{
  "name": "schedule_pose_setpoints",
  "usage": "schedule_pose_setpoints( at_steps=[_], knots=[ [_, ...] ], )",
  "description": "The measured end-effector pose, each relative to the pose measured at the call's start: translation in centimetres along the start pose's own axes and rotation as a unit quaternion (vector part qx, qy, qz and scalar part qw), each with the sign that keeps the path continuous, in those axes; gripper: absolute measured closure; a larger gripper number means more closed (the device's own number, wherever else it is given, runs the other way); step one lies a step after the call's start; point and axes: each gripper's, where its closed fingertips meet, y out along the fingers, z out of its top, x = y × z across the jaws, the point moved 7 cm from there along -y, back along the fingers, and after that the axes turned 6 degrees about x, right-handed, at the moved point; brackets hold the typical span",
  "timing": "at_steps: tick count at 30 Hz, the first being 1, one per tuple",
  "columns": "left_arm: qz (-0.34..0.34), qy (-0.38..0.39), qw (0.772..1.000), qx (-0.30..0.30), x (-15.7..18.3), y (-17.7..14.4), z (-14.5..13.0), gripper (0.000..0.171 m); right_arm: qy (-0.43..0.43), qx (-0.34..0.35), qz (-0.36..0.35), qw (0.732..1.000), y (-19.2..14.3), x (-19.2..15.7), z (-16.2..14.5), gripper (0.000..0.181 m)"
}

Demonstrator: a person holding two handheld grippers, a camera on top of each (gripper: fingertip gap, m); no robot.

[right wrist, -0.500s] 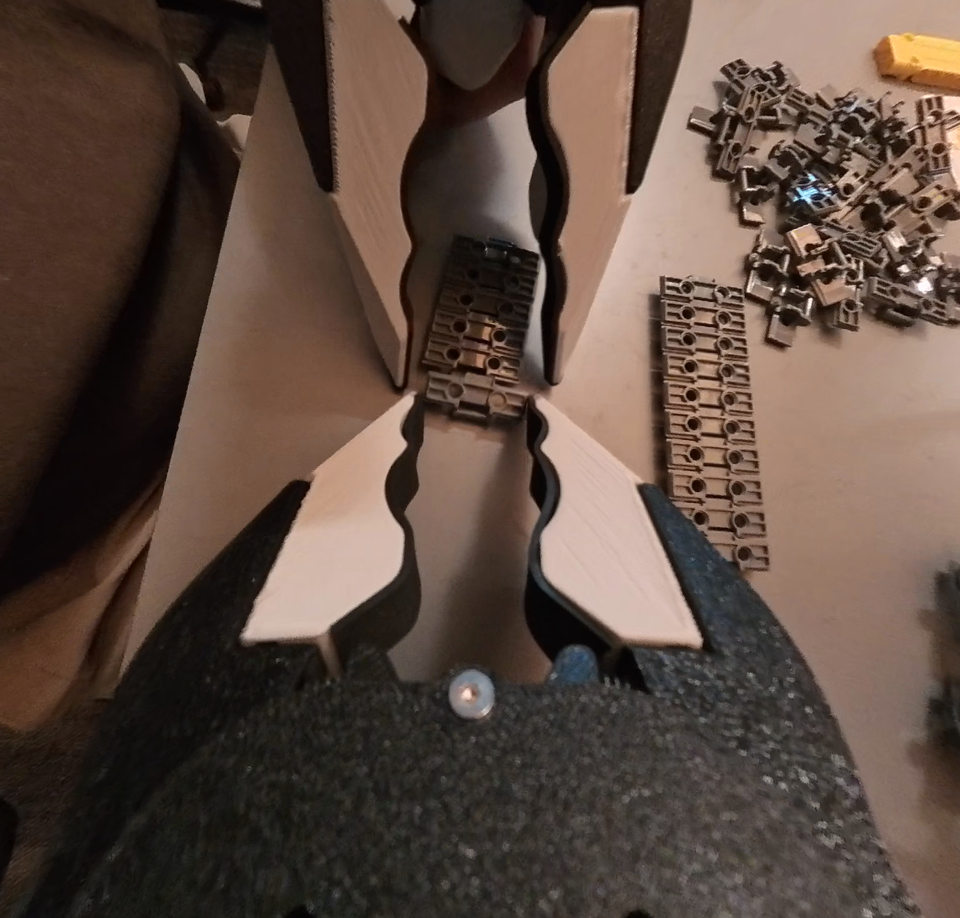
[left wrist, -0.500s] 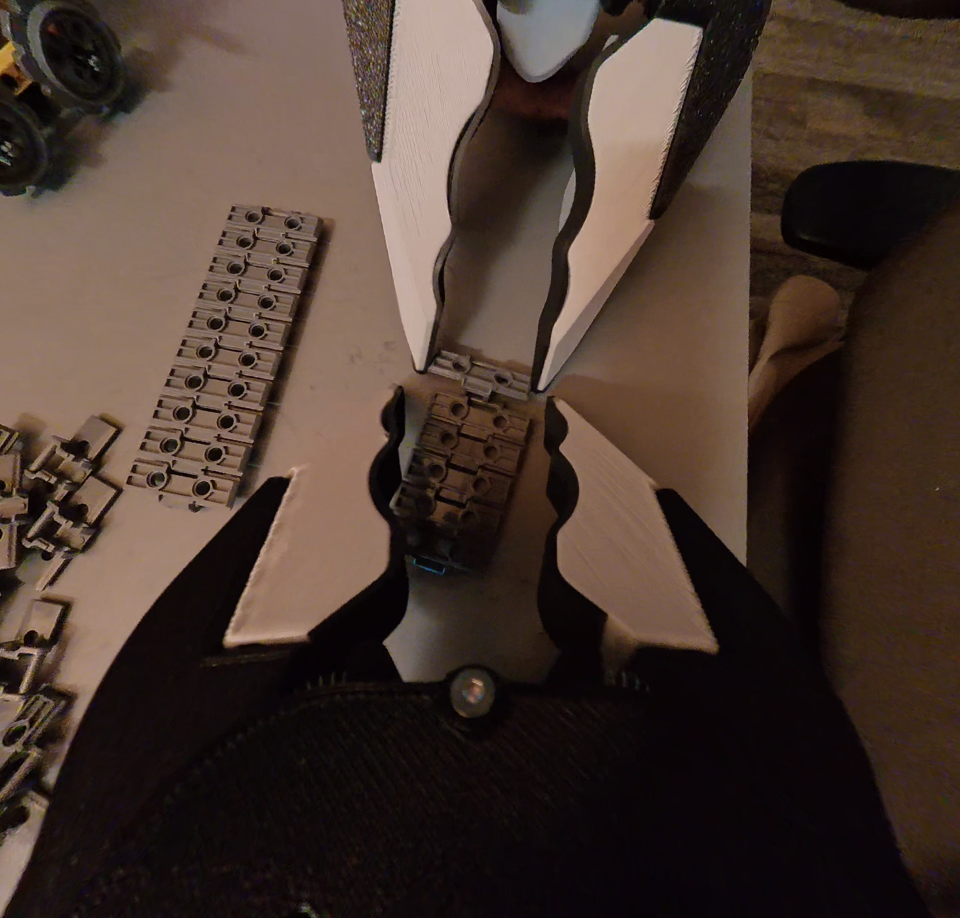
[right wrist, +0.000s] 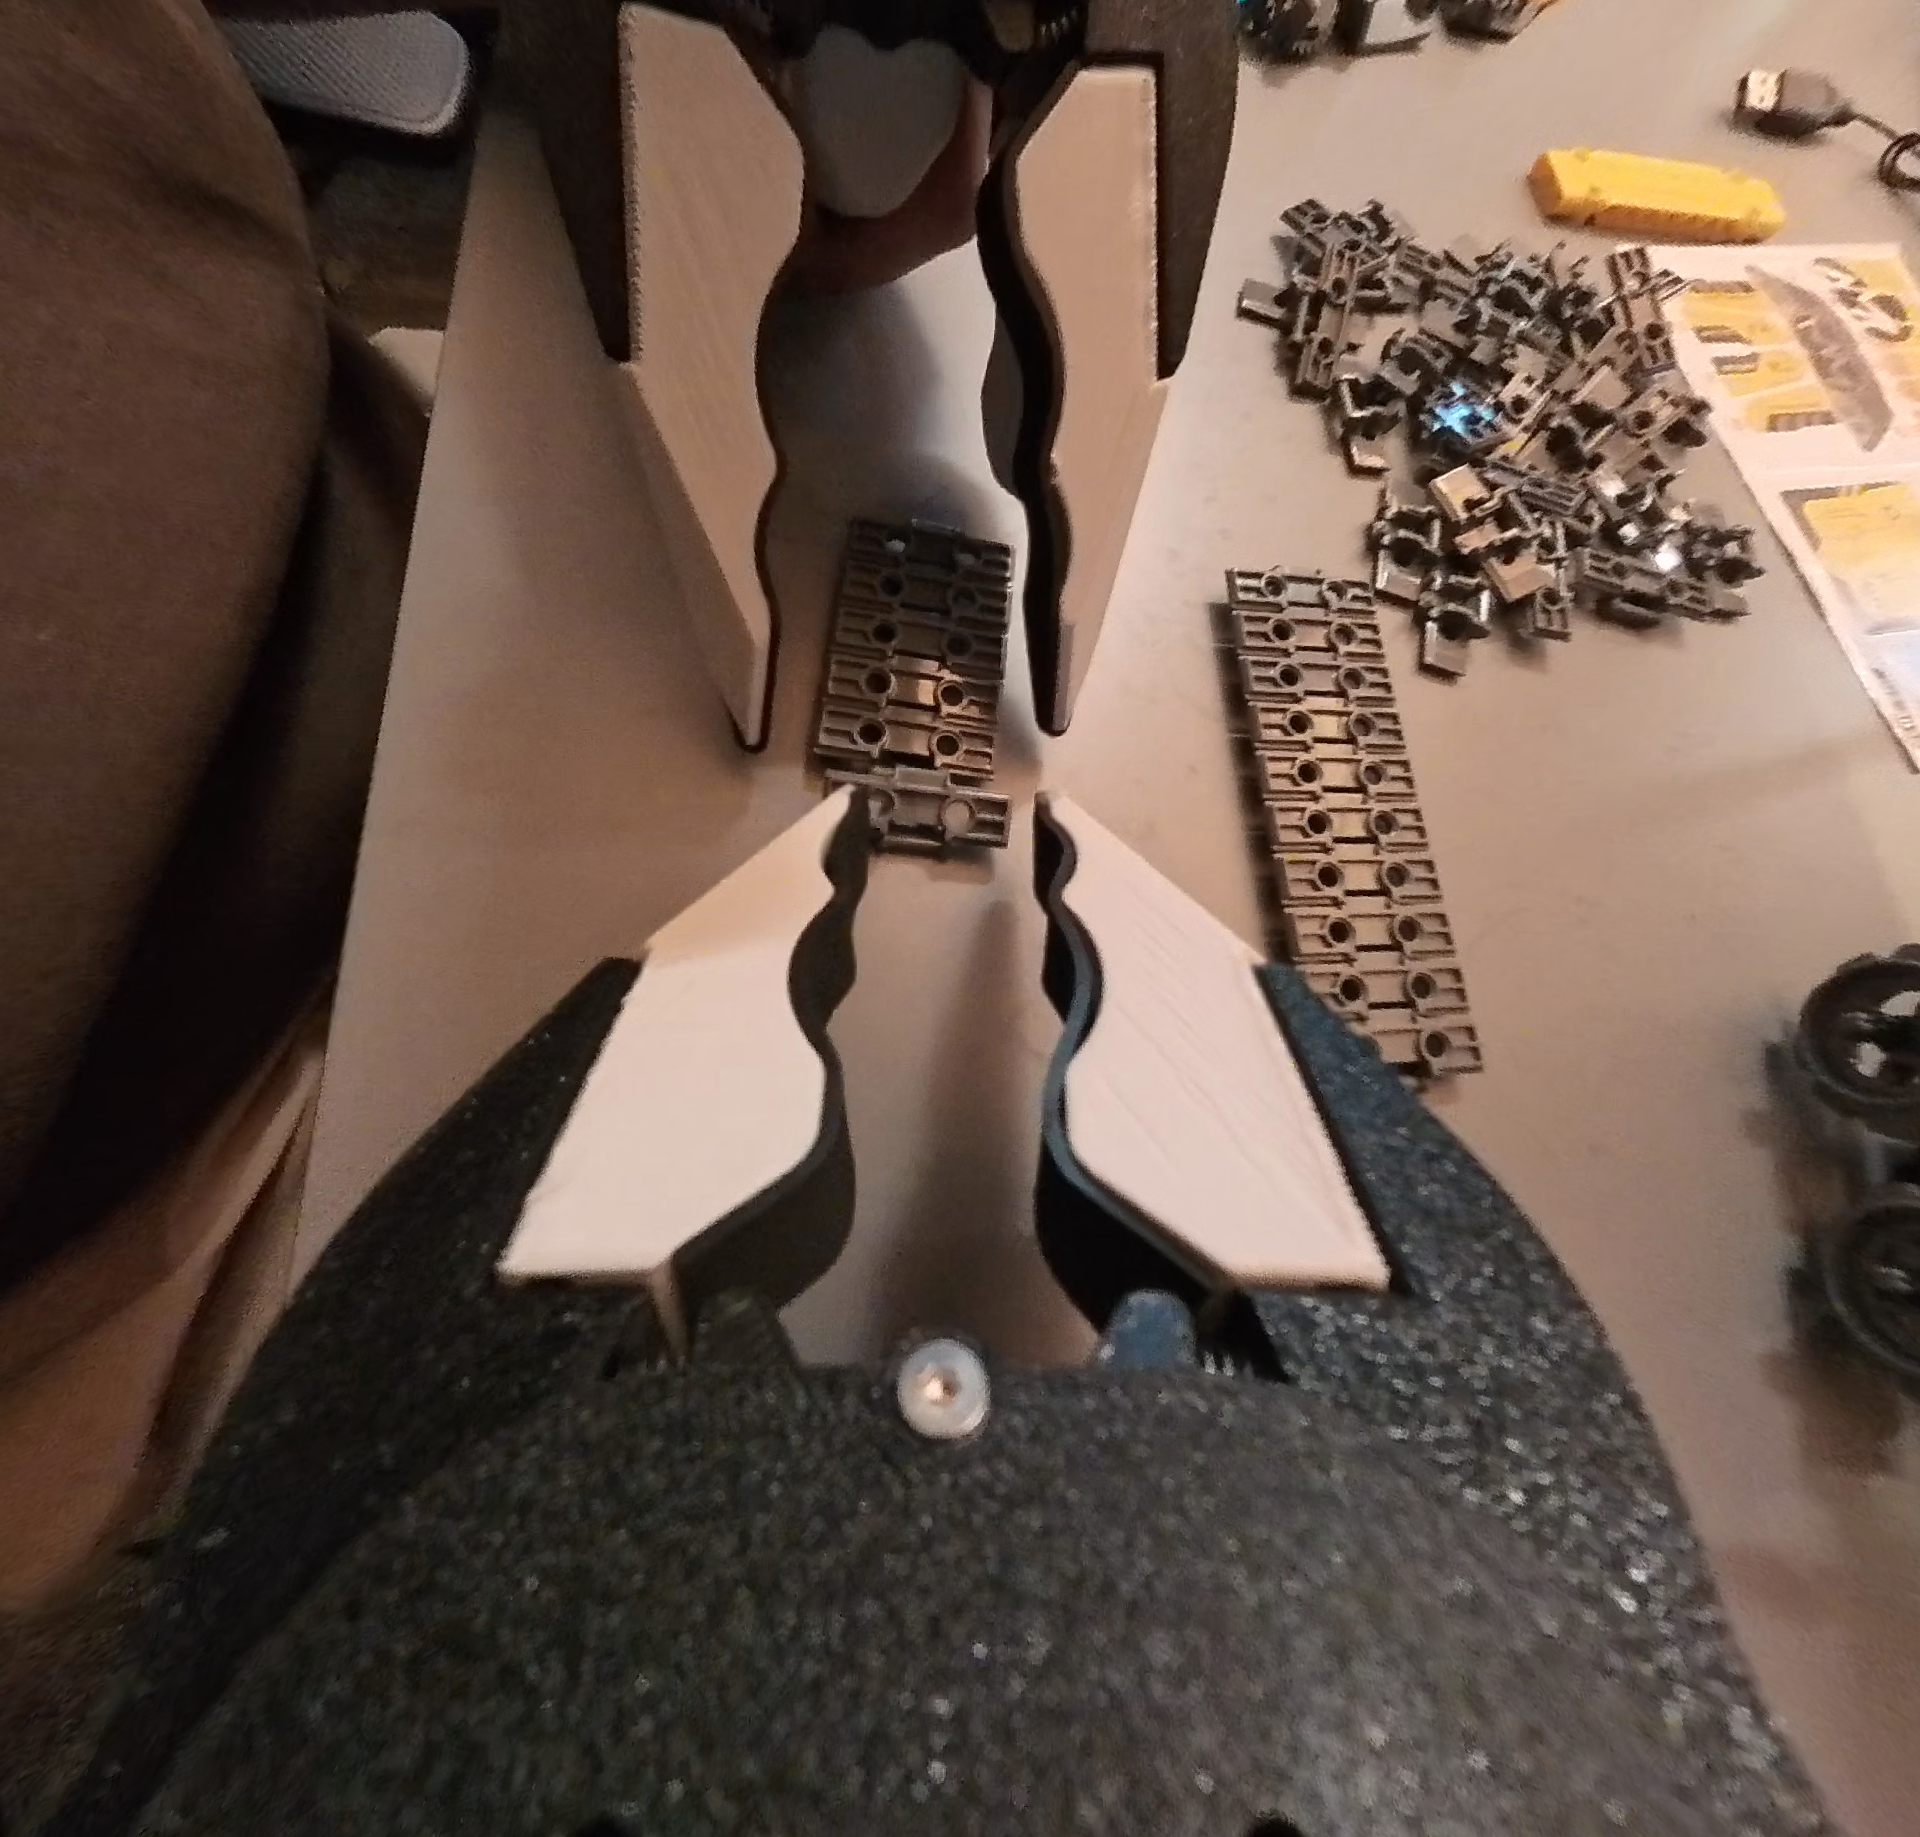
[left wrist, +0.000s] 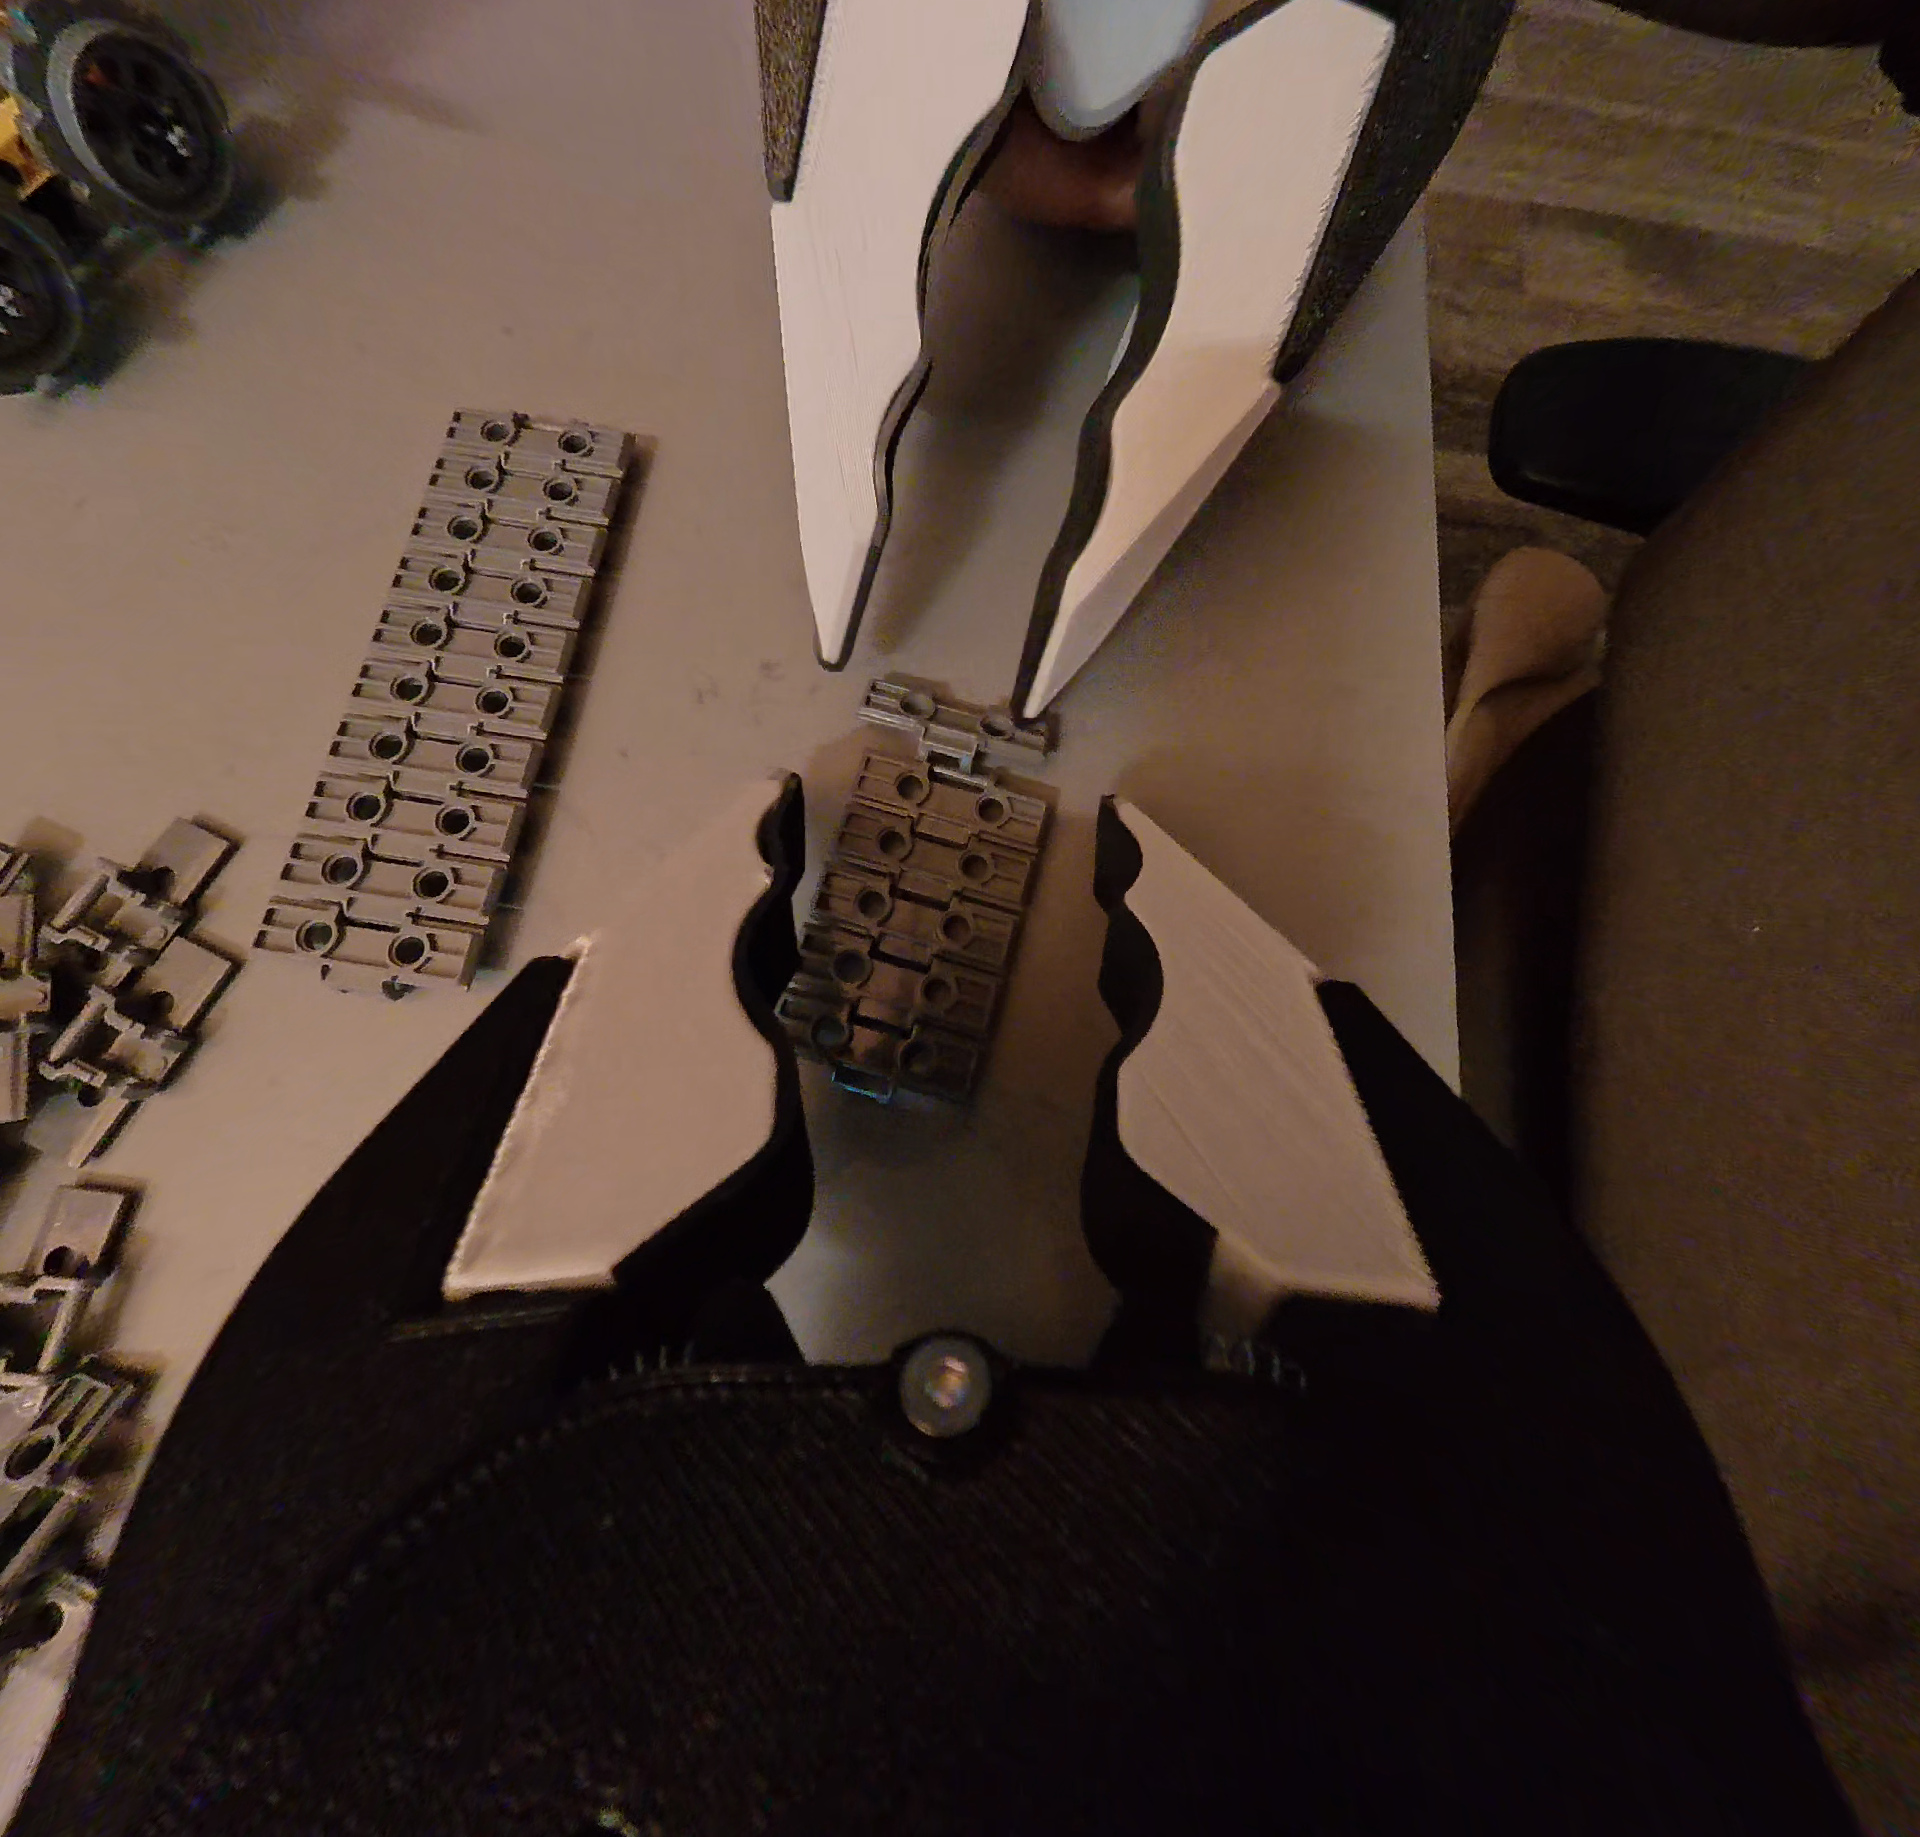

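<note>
Near the table's point(left wrist: 416, 281) edge on your side, a short grey track strip point(left wrist: 920, 925) lies flat between the two fingers of your left gripper point(left wrist: 948, 795). Its jaws are spread and grasp nothing: one finger stands just beside the strip's long edge, and the other is clear of it. Your right gripper point(left wrist: 930, 686) faces it tip to tip from the far end. Its jaws are also released, with nothing held.

A single track link point(left wrist: 956, 722) lies at the far end of the short strip, touching it and turned slightly out of line with it. Whether the two are clipped together cannot be told. One fingertip of your right gripper rests on or right at one end of that link, and the other tip is just off its other end. The right wrist view shows the same thing: the link sits between the two open tips and is not pinched.

Beside you, well apart from both grippers, a longer finished track strip point(left wrist: 447, 696) lies flat. Beyond it are a heap of loose track links point(right wrist: 1507, 457), a yellow block point(right wrist: 1652, 192) and a printed instruction sheet point(right wrist: 1787, 385). A black-wheeled model point(left wrist: 114, 125) stands at the far corner. Off the table edge close to the short strip are a black chair armrest point(left wrist: 1621, 437) and dark cloth.
</note>
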Motion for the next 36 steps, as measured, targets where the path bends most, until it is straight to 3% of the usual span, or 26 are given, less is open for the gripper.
schedule_pose_setpoints(
  at_steps=[8,20,25,30,36],
  knots=[
    [0.013,0.007,1.0,0.005,0.0,-0.2,0.0,0.134,0.013,-0.014,0.017,1.0,0.3,-0.2,-0.1,0.161],
    [0.018,0.011,1.0,-0.01,0.1,0.1,-0.2,0.134,0.011,-0.017,0.034,0.999,0.4,-0.8,0.0,0.166],
    [0.019,0.015,1.0,-0.004,0.1,0.0,-0.1,0.131,0.055,-0.014,0.027,0.998,0.1,-0.5,0.4,0.15],
    [0.017,0.001,1.0,0.02,-0.1,-0.6,0.1,0.124,0.164,-0.019,-0.106,0.981,-0.6,0.8,1.1,0.129],
    [0.016,0.01,1.0,0.006,0.2,-0.6,-0.3,0.122,0.256,-0.048,-0.144,0.955,0.1,-1.5,0.5,0.113]
  ],
)
